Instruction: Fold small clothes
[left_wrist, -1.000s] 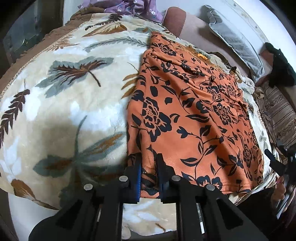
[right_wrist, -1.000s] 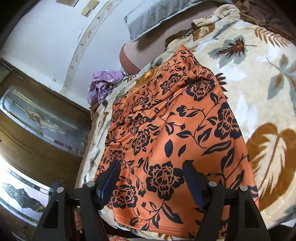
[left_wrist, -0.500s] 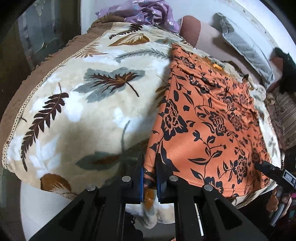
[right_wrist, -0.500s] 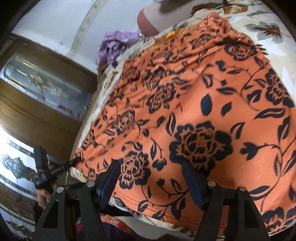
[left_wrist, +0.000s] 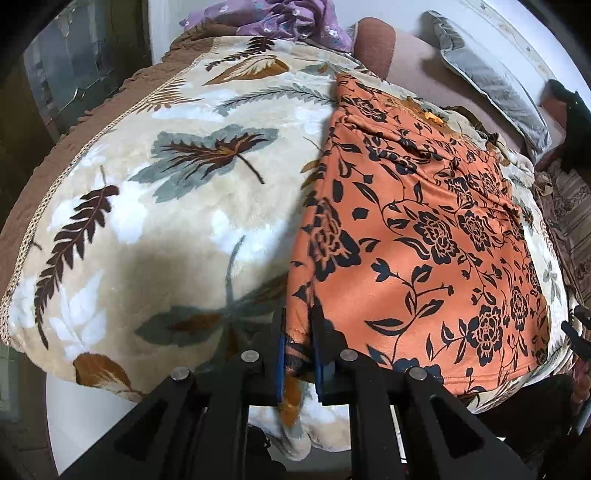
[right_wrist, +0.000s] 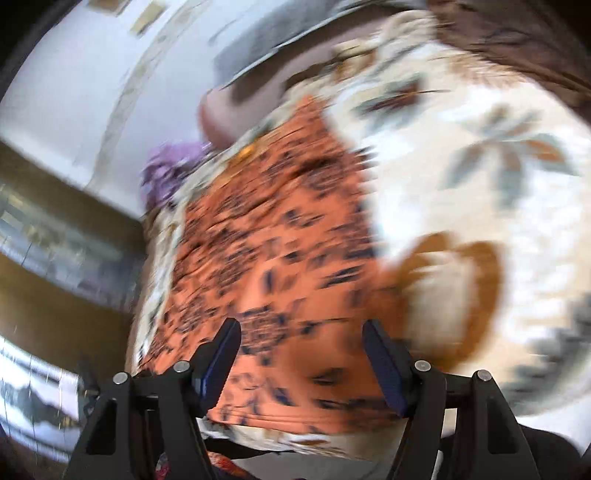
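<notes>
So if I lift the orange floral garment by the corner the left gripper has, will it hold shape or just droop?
Probably droop: the orange floral garment follows the blanket's curve and puckers at the left gripper, so it looks soft. It seems thin, likely light. With the right gripper open and holding nothing, the far corner would likely trail.

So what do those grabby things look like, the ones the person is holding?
Each hand-held gripper is matte black plastic with two angular, wedge-shaped fingers. The left hand-held gripper has blue pads lining the inner faces, and round silver bolts on top. The right hand-held gripper looks the same: black frame, dark blue pads, silver bolts. No cables or sleeves show.
</notes>
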